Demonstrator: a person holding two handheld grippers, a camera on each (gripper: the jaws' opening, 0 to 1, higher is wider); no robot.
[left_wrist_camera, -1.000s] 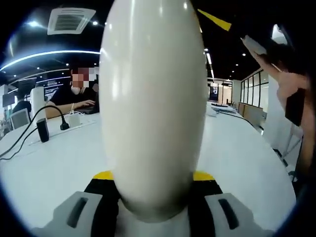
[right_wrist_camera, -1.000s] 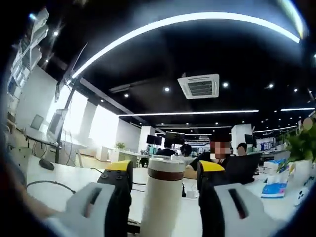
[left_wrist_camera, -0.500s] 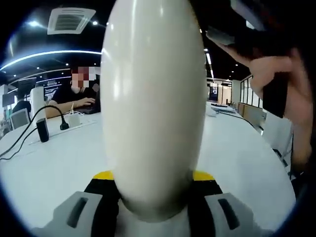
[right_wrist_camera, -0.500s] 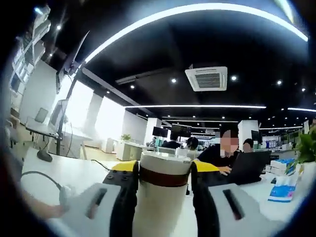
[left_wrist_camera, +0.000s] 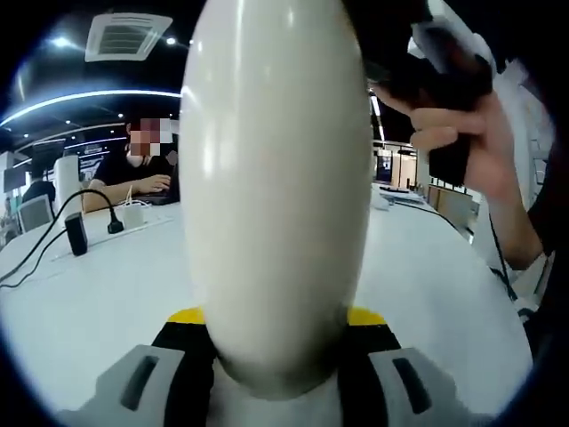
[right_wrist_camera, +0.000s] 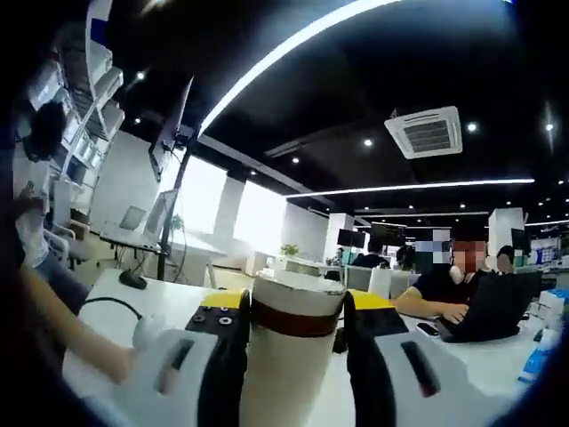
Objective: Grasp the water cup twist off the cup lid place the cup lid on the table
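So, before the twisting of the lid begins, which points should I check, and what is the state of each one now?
1. Left tongs hold the water cup body: ok, yellow pads press both sides.
2. Right tongs closed on the cup lid: ok, jaws touch both sides at the brown band.
3. Lid already loose: cannot tell.
4. Cup upright: ok, it stands straight in the right gripper view.
5. Bare white table for putting the lid down: ok.
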